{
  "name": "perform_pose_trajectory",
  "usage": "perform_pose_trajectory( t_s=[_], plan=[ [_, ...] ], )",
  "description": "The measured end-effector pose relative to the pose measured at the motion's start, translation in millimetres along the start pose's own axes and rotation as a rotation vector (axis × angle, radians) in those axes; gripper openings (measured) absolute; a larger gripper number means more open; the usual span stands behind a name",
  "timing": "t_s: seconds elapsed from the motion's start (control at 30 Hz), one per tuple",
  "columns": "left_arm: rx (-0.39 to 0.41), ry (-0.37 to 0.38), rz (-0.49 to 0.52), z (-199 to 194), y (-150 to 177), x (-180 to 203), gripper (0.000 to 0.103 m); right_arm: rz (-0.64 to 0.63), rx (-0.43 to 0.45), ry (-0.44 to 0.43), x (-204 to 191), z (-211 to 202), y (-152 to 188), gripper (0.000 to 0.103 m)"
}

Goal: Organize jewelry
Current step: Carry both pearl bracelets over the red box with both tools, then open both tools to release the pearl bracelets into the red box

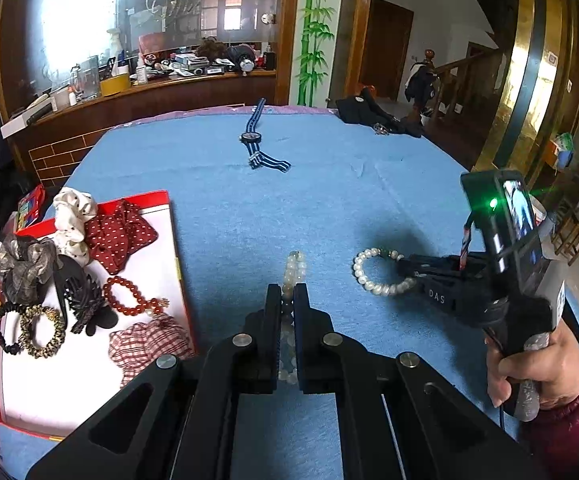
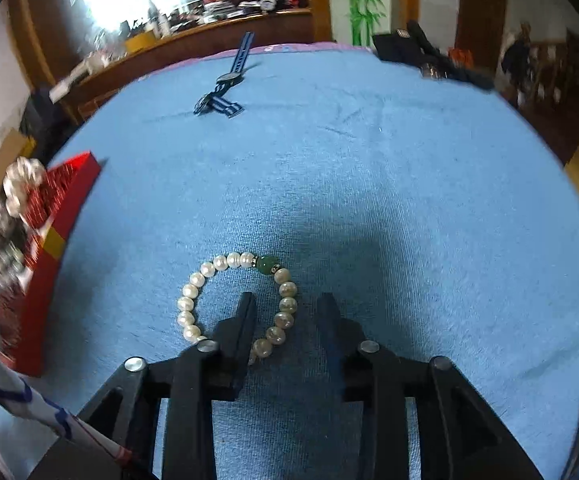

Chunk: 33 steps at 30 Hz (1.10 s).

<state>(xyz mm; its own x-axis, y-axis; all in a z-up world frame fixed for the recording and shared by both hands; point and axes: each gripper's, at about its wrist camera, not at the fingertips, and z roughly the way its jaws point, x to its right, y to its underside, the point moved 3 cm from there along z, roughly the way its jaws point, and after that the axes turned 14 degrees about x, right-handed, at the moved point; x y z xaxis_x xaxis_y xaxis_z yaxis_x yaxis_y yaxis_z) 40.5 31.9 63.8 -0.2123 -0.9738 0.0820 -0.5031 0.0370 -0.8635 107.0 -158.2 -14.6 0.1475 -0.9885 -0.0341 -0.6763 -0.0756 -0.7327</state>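
Note:
My left gripper (image 1: pixel 287 290) is shut on a pale translucent bead bracelet (image 1: pixel 296 260), which runs lengthwise between its fingers above the blue cloth. A white pearl bracelet (image 1: pixel 359 268) (image 2: pixel 187 304) with one green bead (image 2: pixel 266 264) lies flat on the cloth. My right gripper (image 1: pixel 407 274) (image 2: pixel 287 298) is open over it. Its left finger (image 2: pixel 243 320) sits inside the loop and the right finger (image 2: pixel 331 320) outside, so the loop's right side lies between them, untouched by the pads. At left stands a red box (image 1: pixel 145 198) (image 2: pixel 65 220) with a white floor.
The box holds scrunchies (image 1: pixel 75 216), a red bead bracelet (image 1: pixel 129 300), a dark hair claw (image 1: pixel 81 296) and hair ties. A blue striped watch (image 1: pixel 251 136) (image 2: pixel 227 78) lies far back on the cloth. A dark bag (image 1: pixel 357 110) sits at the far right edge. A hand (image 1: pixel 529 368) grips the right tool.

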Motion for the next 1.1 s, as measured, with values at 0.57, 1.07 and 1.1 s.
perform_pose_trajectory(
  t_s=[0.57,1.07,1.1],
  plan=[
    [0.095,-0.153,-0.082,-79,-7,-91,0.005,0.08,0.191,-0.392,-79,-108,-51,0.01],
    [-0.006,-0.352,-0.251,-76,56,-203,0.005,-0.095,0.066,-0.628,-259,-90,-31,0.011],
    [-0.018,-0.361,-0.26,-72,61,-208,0.005,-0.099,0.045,-0.618,-264,-81,-27,0.011]
  ],
)
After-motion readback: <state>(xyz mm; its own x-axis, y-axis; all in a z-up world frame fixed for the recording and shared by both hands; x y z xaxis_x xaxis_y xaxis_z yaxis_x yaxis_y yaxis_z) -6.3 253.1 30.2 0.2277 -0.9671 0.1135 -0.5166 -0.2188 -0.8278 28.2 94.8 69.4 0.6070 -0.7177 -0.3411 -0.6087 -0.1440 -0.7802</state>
